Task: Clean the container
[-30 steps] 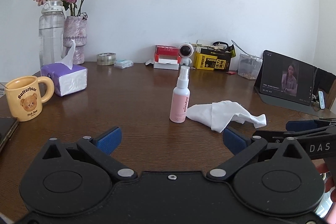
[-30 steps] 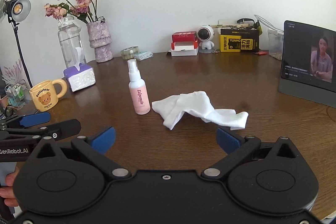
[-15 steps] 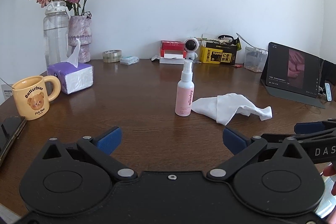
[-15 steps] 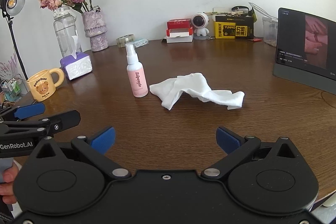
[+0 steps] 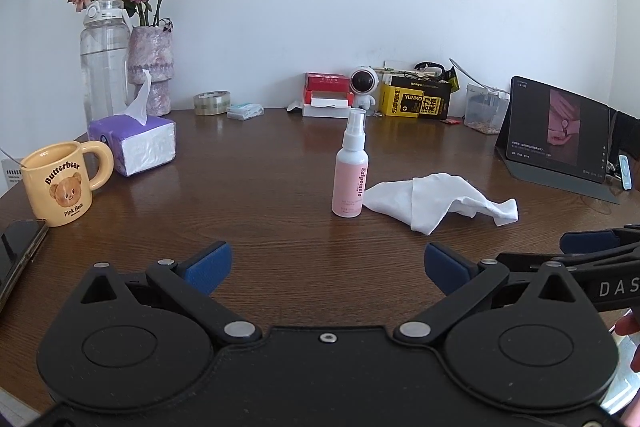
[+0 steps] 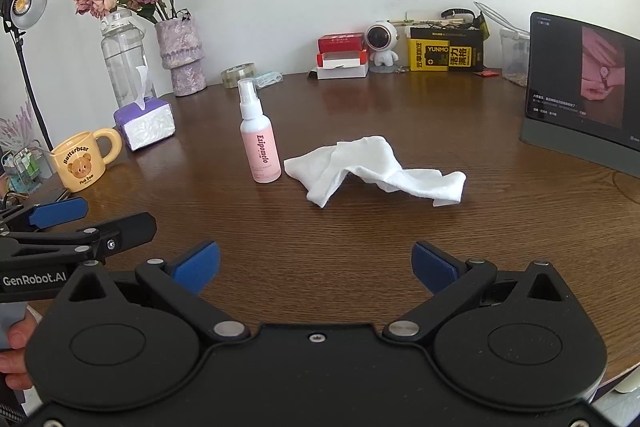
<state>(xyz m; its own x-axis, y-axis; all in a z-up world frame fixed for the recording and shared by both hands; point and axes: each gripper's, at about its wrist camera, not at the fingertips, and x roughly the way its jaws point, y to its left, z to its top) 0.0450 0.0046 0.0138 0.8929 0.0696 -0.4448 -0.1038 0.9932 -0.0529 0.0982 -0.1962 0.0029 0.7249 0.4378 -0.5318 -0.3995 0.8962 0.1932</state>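
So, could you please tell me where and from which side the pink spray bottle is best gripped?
Probably the pink spray bottle is best taken around its straight pink body, below the narrower white neck. It stands upright, so come in level from the front, with the open left tongs either side. The white cloth lies close on its right, so keep that finger high enough not to snag it.

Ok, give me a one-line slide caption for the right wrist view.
Open right gripper faces a pink spray bottle standing beside a crumpled white cloth on the wooden table, nothing grasped.
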